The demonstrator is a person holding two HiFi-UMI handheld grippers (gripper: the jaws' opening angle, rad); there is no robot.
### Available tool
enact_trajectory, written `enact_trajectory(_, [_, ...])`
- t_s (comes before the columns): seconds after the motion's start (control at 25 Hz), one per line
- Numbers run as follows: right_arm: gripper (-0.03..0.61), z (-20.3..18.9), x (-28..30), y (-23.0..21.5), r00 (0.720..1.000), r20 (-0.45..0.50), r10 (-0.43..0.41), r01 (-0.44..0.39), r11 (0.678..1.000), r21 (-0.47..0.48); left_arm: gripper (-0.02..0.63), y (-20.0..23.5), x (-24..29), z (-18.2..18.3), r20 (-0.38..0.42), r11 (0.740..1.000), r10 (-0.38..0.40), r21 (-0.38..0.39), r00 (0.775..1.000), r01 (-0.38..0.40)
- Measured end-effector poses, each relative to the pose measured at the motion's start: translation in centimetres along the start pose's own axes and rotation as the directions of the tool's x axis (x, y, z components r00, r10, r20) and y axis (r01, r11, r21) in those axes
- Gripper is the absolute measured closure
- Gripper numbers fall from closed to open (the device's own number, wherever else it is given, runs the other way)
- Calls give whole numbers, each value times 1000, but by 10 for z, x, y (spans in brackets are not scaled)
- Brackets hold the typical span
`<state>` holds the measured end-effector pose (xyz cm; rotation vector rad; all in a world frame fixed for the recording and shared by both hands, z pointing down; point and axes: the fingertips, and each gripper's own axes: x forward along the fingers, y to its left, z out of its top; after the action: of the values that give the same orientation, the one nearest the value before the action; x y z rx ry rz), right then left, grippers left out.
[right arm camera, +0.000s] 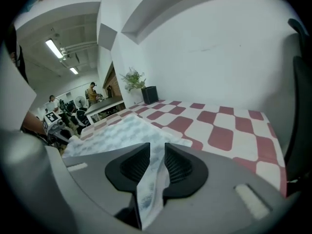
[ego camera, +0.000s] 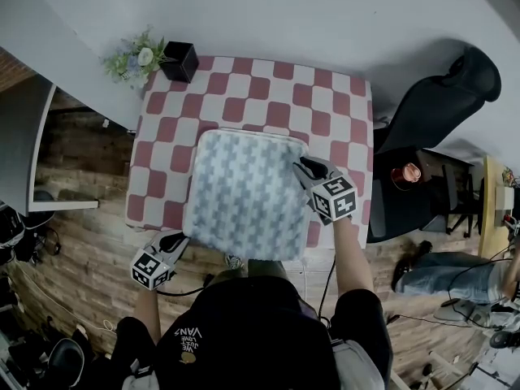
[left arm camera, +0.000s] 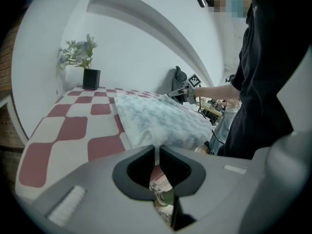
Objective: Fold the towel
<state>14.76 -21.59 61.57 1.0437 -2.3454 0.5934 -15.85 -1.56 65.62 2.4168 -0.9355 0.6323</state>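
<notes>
A grey-and-white patterned towel (ego camera: 244, 193) lies flat on the red-and-white checkered table (ego camera: 268, 88), reaching its near edge. My left gripper (ego camera: 173, 242) sits at the towel's near left corner. In the left gripper view its jaws (left arm camera: 157, 152) are nearly together, with a thin edge of towel (left arm camera: 161, 118) running between them. My right gripper (ego camera: 307, 167) rests on the towel's right edge. In the right gripper view its jaws (right arm camera: 157, 155) pinch a fold of towel (right arm camera: 117, 130) that hangs down between the pads.
A small plant (ego camera: 134, 58) and a black pot (ego camera: 179, 61) stand at the table's far left corner. A black office chair (ego camera: 439, 96) stands to the right of the table. A white wall runs behind it. Another person's legs (ego camera: 439, 275) show at the right.
</notes>
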Motion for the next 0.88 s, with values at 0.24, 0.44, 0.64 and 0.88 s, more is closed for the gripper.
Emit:
enact_trajectory(0.24, [435, -26, 14, -57, 977, -122, -177, 189, 978, 91, 584, -1, -1, 1, 1, 1000, 14, -4, 1000, -14])
enact_trajectory(0.44, [403, -23, 0, -71, 969, -86, -230, 241, 959, 148, 584, 0, -1, 4, 5, 1000, 15, 2, 1000, -15])
enact_trajectory(0.64, [397, -23, -39, -57, 967, 9, -255, 247, 946, 210, 584, 0, -1, 6, 24, 1000, 3, 11, 1000, -3])
enact_trajectory(0.88, [393, -77, -85, 14, 984, 42, -173, 152, 939, 308, 584, -1, -5, 10, 52, 999, -26, 35, 998, 24])
